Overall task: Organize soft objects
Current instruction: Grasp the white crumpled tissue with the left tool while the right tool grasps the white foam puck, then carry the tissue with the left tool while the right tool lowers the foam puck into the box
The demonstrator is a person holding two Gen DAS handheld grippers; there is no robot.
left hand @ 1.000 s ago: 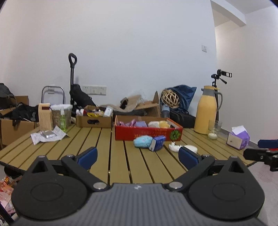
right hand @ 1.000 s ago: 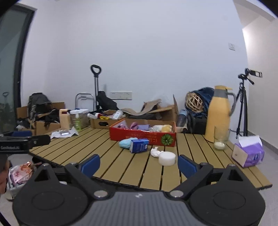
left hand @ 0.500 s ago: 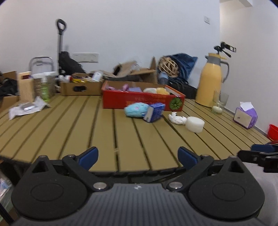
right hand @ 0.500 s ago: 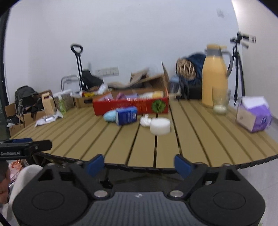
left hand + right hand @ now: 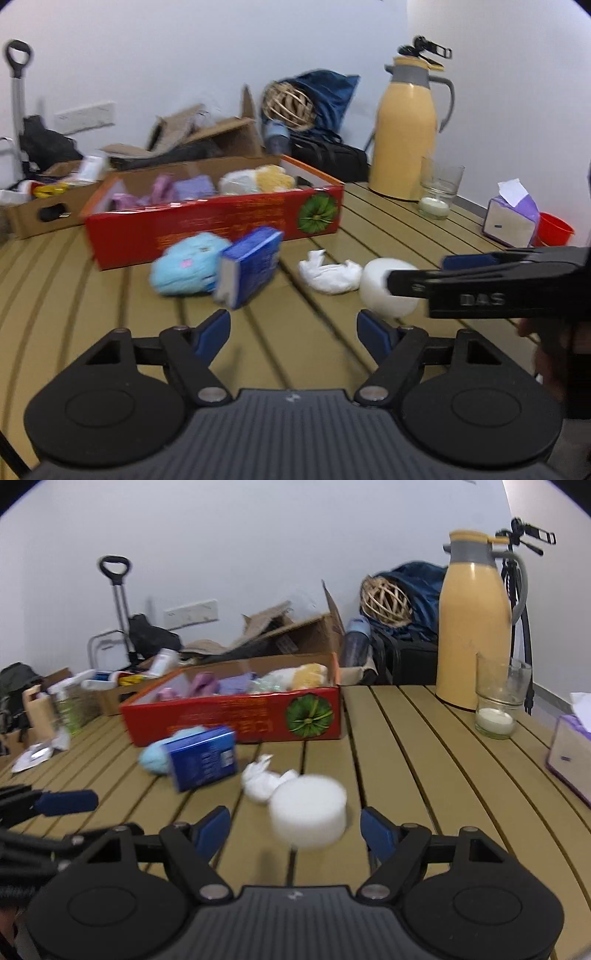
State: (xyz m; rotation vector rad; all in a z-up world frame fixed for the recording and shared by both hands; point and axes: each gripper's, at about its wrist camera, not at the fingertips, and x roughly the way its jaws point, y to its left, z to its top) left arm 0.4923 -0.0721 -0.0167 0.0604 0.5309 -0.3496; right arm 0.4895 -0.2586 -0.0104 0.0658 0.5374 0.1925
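A red box (image 5: 214, 225) (image 5: 236, 716) holding soft items stands mid-table. In front of it lie a light blue plush (image 5: 188, 266) (image 5: 155, 757), a blue packet (image 5: 251, 266) (image 5: 203, 760), a crumpled white cloth (image 5: 328, 275) (image 5: 262, 781) and a round white sponge (image 5: 376, 284) (image 5: 308, 816). My left gripper (image 5: 293, 332) hovers short of the packet, jaws closing with nothing between them. My right gripper (image 5: 295, 829) is closing too; the sponge sits just ahead between its fingertips, untouched. Its black finger (image 5: 480, 288) crosses the left wrist view.
The slatted wooden table (image 5: 110, 314) also carries a yellow thermos (image 5: 406, 136), a glass with a candle (image 5: 439, 192), a purple tissue box (image 5: 511, 218) and a cardboard box (image 5: 40, 210) at the left. Bags and boxes pile up behind.
Both grippers have come forward and down from the table's near edge to the loose objects. Both pairs of jaws have narrowed. The right gripper now reaches the white sponge.
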